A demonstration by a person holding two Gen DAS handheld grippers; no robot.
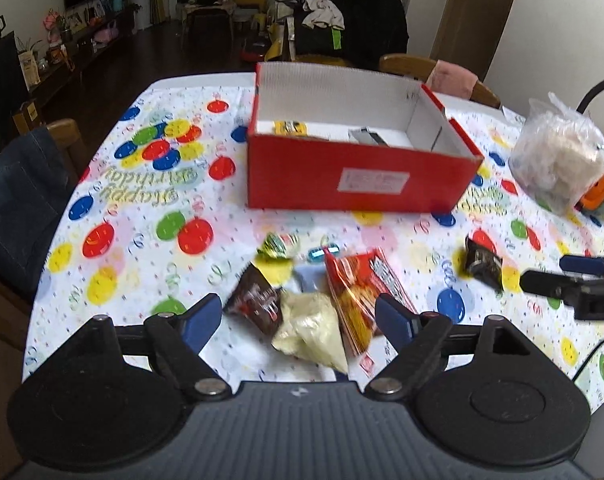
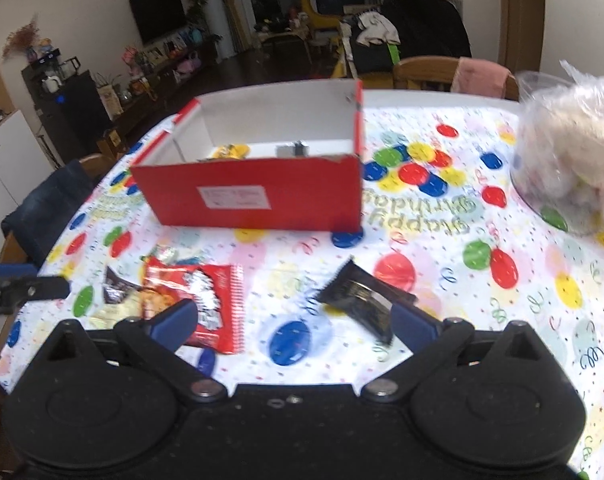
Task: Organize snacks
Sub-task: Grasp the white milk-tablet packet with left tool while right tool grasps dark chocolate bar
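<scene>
In front of the red box, both grippers hover with fingers apart, holding nothing: left gripper over the snack pile, right gripper beside the black packet. Best to straddle one packet squarely, then close.

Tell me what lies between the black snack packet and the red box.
Only bare balloon tablecloth between black snack packet and red box; the right wrist view shows it.

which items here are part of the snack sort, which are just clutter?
Job: red box; red snack packet; black packet; brown packet; pale yellow pouch; green-yellow candy.
Clutter: clear bag; orange item; tablecloth.
</scene>
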